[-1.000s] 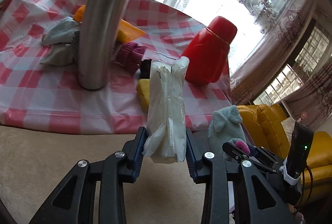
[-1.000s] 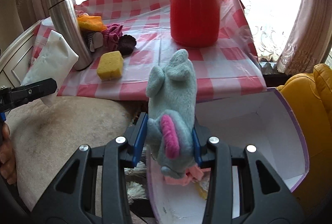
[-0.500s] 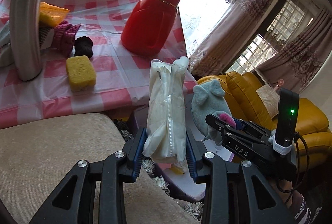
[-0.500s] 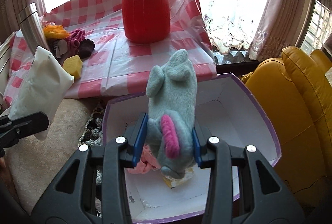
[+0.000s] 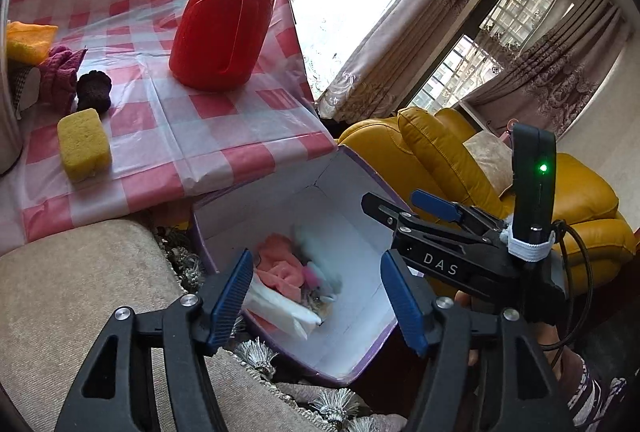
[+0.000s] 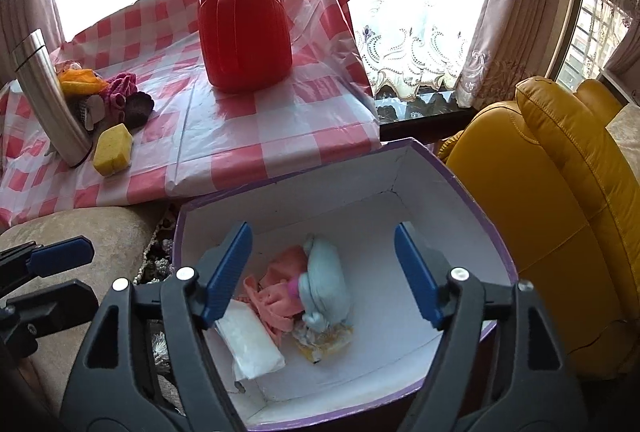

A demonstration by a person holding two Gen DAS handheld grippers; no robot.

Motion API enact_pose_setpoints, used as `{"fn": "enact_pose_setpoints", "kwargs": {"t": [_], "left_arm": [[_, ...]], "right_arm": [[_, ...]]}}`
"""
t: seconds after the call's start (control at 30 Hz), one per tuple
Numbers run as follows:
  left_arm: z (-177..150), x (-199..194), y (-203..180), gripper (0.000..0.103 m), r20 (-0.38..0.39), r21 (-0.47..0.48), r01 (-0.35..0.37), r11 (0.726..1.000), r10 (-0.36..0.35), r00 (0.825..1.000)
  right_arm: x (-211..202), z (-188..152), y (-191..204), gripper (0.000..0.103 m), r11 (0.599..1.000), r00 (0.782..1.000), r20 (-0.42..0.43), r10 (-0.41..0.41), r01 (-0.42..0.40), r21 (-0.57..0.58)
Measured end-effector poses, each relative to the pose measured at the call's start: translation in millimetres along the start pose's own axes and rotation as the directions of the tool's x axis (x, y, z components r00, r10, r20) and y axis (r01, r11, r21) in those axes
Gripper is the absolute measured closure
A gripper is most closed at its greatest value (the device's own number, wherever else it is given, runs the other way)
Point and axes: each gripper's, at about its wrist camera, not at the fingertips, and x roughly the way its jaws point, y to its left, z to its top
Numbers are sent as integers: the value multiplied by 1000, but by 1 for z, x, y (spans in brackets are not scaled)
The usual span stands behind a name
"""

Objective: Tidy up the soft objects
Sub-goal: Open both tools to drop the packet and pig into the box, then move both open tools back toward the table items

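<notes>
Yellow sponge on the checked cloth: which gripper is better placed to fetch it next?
Probably left. The left gripper is open over the box on the side nearer the yellow sponge; the right gripper, also open, sits farther towards the sofa.

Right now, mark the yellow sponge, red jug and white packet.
yellow sponge (image 6: pixel 113 149): right wrist view, top face.
red jug (image 6: pixel 244 31): right wrist view, middle of body.
white packet (image 6: pixel 250 340): right wrist view, middle of its flat side, inside the box.

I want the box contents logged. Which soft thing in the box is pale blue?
The plush toy, pale blue with a pink patch, lying beside the pink cloth; the tissue pack is white.
</notes>
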Motion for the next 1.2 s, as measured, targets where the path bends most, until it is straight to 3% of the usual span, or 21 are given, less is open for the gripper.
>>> {"fn": "enact_pose_setpoints", "kwargs": {"t": [0.33,0.5,0.67,0.83,1.03,1.2], "left_arm": [[0,-22,18,32,61,-24,-78,997,79,995],[-2,-47,47,32,108,-89,-131,987,140,984],[-6,-80,82,32,162,-171,-221,960,249,955],[-14,-109,118,32,183,-270,-296,916,351,918],[-23,-136,146,32,199,-347,-331,877,414,888],[-27,-152,164,31,211,-394,-347,851,451,867]], "right_arm": [[-8,9,28,11,998,1000,21,10,-9,-63],[-15,15,56,7,991,997,23,68,-65,-119],[-15,16,87,7,981,994,14,108,-104,-163],[-9,21,114,7,972,989,-5,150,-148,-181],[3,29,152,7,960,983,2,183,-178,-216],[22,36,186,7,940,979,-41,197,-201,-276]]}}
